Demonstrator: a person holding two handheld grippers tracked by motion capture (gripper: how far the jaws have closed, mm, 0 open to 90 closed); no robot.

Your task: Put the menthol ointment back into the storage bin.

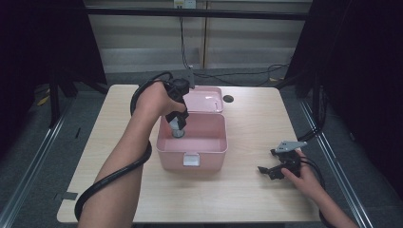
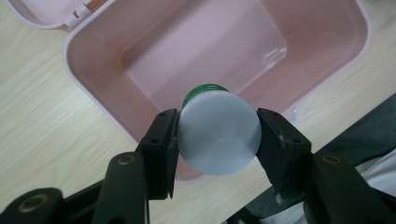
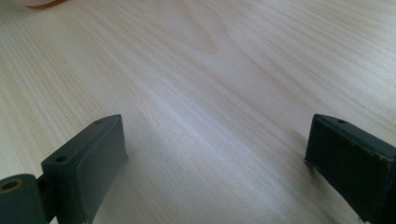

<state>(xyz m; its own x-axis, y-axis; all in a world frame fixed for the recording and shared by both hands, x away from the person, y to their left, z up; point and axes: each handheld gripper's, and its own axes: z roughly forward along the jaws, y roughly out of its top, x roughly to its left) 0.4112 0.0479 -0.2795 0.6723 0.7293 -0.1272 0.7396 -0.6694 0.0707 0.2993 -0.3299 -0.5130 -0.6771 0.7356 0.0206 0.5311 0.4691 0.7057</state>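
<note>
One pink box (image 1: pixel 192 151), one bottle (image 2: pixel 218 133), two tongs

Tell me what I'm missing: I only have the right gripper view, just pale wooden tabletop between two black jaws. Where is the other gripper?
Observer: The left gripper is held over the open pink plastic box at mid-table.
Operator: Is it holding anything?
Observer: Yes, its jaws are shut on a round silver-grey cap with a green part beneath it.
Operator: Anything already in the box?
Observer: In the left gripper view the visible part of its floor looks bare.
</note>
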